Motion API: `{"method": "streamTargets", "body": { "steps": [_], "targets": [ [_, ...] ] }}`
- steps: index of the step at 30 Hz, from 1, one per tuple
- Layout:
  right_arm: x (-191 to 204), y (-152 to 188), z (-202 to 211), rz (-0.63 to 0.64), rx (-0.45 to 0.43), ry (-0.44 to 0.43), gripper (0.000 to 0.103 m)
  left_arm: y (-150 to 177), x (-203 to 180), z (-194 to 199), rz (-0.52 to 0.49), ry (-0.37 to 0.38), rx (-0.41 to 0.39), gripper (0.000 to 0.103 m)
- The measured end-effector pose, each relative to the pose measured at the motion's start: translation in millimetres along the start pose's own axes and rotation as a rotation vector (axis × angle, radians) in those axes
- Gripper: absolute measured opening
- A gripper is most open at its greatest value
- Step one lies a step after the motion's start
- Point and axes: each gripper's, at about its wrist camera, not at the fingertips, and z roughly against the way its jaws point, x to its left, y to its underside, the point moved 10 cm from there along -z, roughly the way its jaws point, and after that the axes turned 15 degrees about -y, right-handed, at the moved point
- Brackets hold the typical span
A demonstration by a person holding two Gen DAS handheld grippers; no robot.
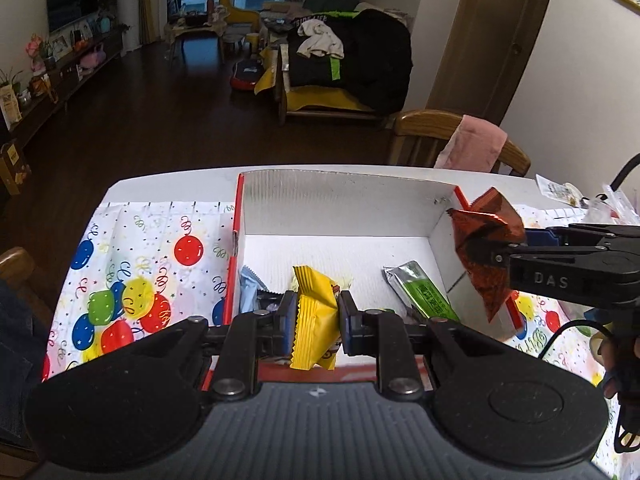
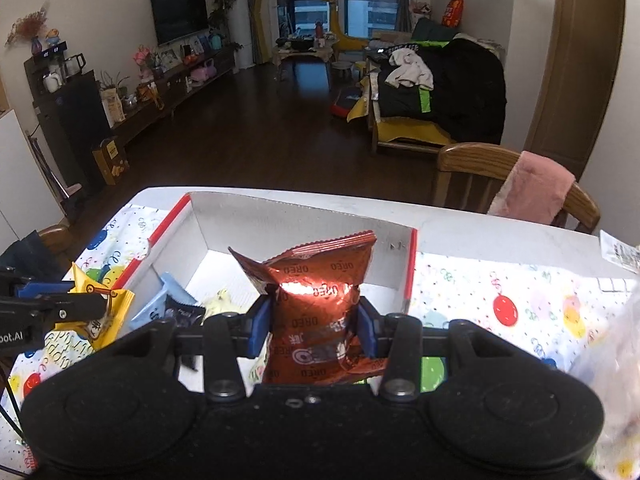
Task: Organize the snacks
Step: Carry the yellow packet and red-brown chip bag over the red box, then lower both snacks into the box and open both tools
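left gripper (image 1: 318,316): my fingers (image 1: 289,320) are clamped on a yellow snack packet (image 1: 314,320), one blue pad on each side of it. the packet stands upright between the pads, its crimped top edge up, its lower end hanging just in front of the box's near wall. it hangs over the near part of the open box (image 1: 340,204).

right gripper (image 2: 314,320): my fingers (image 2: 258,324) are clamped on a red oreo bag (image 2: 316,300). the bag stands upright, puffed and creased, with its top seal above the pads. in the left wrist view the same bag (image 1: 486,248) hangs at the box's right wall, held from the right side.

box: white inside, red along the rim, open at the top, sitting on the desk (image 1: 168,180). a party cloth with balloons (image 1: 132,276) covers the desk on both sides of the box.

inside the box, lying on the floor of it: a light blue packet (image 1: 249,288) leaning at the left wall, a dark packet (image 2: 182,312) just beside it, and a green and silver bar (image 1: 424,292) lying flat near the right wall. something pale yellow lies behind the yellow packet; i cannot tell what it is.

far right of the desk: a clear bag with small items (image 1: 560,190), blurred. a wooden chair (image 2: 480,168) with a pink towel (image 2: 532,188) on its back stands behind the desk.
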Motion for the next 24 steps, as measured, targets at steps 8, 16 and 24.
{"method": "streamTargets", "body": {
  "steps": [8,16,24],
  "targets": [
    [-1.9,0.2,-45.2,0.000,0.075,-0.034,0.043,-1.6,-13.7,-37.5,-0.014,-0.025,0.059,0.021],
    [-7.3,9.1,-81.9,-0.014,0.160,-0.052,0.043,6.2,-24.3,-65.2,-0.047,-0.047,0.110,0.021],
    [-10.8,14.2,-104.2,0.004,0.204,-0.066,0.043,12.1,-32.5,-86.6,-0.084,-0.059,0.143,0.021]
  ]
}}
